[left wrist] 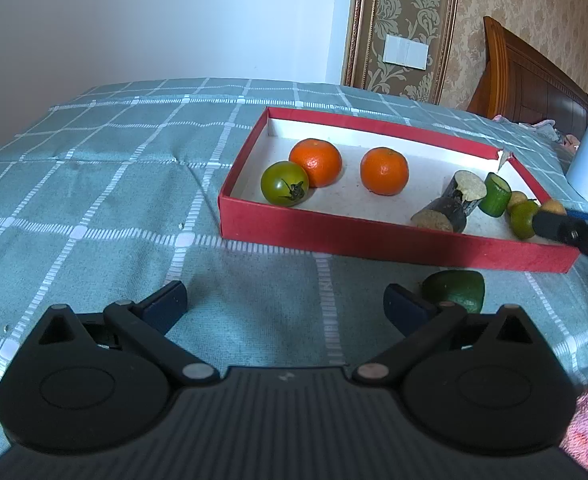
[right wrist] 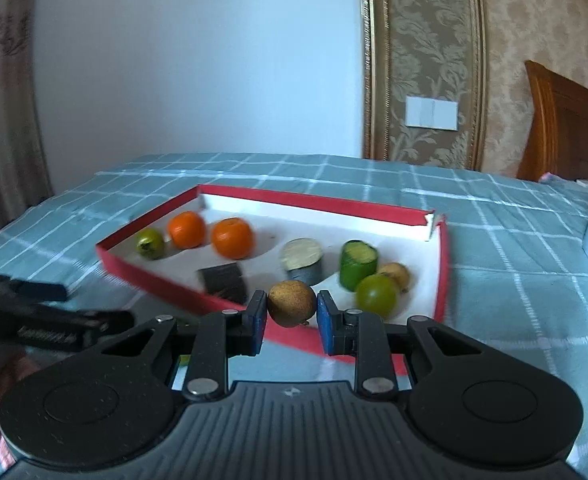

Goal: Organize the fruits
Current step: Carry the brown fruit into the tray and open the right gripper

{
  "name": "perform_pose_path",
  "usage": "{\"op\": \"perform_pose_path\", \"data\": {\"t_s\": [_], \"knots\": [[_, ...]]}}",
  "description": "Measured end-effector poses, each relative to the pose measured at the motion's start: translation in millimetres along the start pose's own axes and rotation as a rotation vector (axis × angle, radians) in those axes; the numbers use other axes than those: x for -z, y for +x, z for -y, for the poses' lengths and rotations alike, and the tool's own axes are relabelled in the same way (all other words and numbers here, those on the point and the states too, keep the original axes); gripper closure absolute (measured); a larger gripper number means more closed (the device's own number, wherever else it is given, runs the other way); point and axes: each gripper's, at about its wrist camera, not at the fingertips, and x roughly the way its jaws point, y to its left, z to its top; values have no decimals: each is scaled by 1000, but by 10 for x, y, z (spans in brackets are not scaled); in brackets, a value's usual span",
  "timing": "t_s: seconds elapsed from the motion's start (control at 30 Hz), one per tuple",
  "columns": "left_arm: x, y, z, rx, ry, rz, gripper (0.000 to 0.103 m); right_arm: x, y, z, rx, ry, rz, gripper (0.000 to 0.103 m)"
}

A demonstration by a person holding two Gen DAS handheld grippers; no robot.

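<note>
My right gripper (right wrist: 292, 314) has its jaws closed on a small brown, rough-skinned round fruit (right wrist: 292, 303), the blue pads pressing it from either side, and I hold it just over the near wall of the red box (right wrist: 150, 276). Just beyond it, inside the box, I see a small green fruit (right wrist: 377, 295) touching a second brown fruit (right wrist: 395, 274) behind it, and beside those an upright green cucumber piece (right wrist: 357, 265). Further left stand a dark-skinned cut stalk with a pale face (right wrist: 302, 266) and another dark piece (right wrist: 223, 280), blurred, near the front wall. At the far left end of the box sit two oranges (right wrist: 232, 238) side by side and a green tomato (right wrist: 150, 243) next to them. My left gripper (left wrist: 286, 304) hovers over the bed with its jaws wide apart and nothing between them; a green fruit (left wrist: 456, 290) lies on the checked bedspread (left wrist: 94, 184) just beside its right finger, outside the box. From the left wrist view the right gripper's tip reaches into the box's right end. Behind the bed are a white wall, patterned wallpaper with a light switch (right wrist: 432, 112), and a wooden headboard (left wrist: 534, 80).
</note>
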Motion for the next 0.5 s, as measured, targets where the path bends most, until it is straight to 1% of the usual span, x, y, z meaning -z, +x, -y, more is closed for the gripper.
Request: {"op": "perform_pose_path", "data": {"t_s": [0.13,0.23,0.5], "knots": [[0,0,0,0,0,0,0,-46,150,82,39,6,-21,77],[0,1,1,0,0,0,0,-54,231,123,45,19,-37,77],[1,2,-1,0,0,0,0,-81,322,137,68,0,-44,77]]}}
